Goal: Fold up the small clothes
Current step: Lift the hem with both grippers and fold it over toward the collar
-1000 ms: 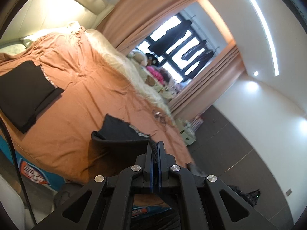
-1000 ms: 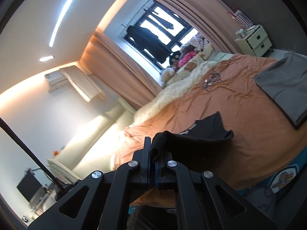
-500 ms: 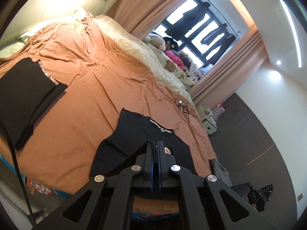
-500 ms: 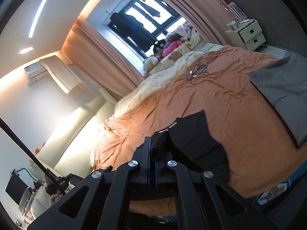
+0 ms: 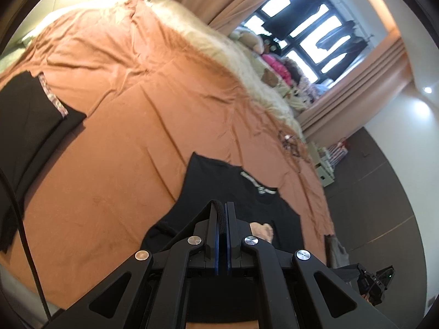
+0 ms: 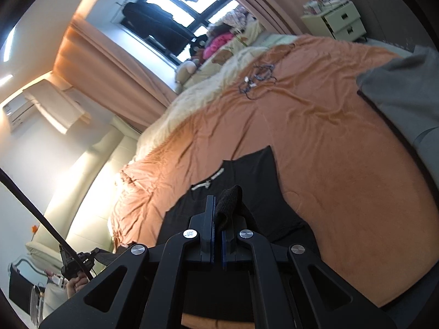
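Note:
A small black shirt (image 5: 219,189) with a white collar label lies spread on the orange bed cover (image 5: 131,115), collar away from me. It also shows in the right wrist view (image 6: 255,181). My left gripper (image 5: 221,211) is shut on the shirt's near hem. My right gripper (image 6: 218,211) is shut on a bunched fold of the same hem, which sticks up between its fingers. Both grippers hold the hem low over the bed's near edge.
A folded black garment (image 5: 24,126) lies at the left of the bed. A folded grey garment (image 6: 403,93) lies at the right. A tangle of cables (image 6: 258,78) lies further back. A cream blanket, soft toys and a window are behind; a white drawer unit (image 6: 334,20) stands beside the bed.
Both grippers have swung down from holding the shirt hanging in the air. The shirt now lies flat on the bed cover, its body spread out ahead of the grippers.

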{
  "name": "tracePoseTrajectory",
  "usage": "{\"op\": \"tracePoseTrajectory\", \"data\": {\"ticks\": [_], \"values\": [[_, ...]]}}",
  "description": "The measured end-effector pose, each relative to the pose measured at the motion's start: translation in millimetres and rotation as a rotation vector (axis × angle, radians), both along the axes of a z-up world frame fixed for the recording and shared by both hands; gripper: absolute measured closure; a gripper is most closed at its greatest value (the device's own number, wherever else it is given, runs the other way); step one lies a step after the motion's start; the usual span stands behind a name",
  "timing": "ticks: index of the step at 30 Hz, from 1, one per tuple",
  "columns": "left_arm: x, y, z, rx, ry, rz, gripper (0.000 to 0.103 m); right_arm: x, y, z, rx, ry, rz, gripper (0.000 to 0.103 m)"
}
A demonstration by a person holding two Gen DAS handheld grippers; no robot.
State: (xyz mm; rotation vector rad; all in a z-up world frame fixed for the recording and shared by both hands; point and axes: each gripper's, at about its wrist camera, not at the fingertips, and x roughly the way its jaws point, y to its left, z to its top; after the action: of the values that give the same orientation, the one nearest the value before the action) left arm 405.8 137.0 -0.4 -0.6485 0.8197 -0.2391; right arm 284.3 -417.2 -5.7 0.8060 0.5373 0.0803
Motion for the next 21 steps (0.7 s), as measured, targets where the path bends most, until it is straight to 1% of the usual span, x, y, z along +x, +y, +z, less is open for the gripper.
{"op": "tracePoseTrajectory", "data": {"ticks": [4, 12, 16, 21], "values": [[31.8, -1.1, -27.9, 0.016, 0.064, 0.011, 0.1, 32.2, 2.2, -4.8, -0.031, 0.065, -0.01, 0.103], [86.0, -11.0, -65.3, 0.063, 0.134, 0.021, 0.1, 82.9, 6.4, -9.8, -0.082, 0.161, -0.008, 0.103], [108.7, -16.5, -82.3, 0.083, 0.167, 0.024, 0.1, 106.3, 6.5, -16.7, -0.101, 0.205, -0.008, 0.103], [136.3, -22.6, -110.2, 0.136, 0.217, 0.034, 0.1, 129.8, 9.8, -32.5, -0.114, 0.264, -0.005, 0.103]]}}
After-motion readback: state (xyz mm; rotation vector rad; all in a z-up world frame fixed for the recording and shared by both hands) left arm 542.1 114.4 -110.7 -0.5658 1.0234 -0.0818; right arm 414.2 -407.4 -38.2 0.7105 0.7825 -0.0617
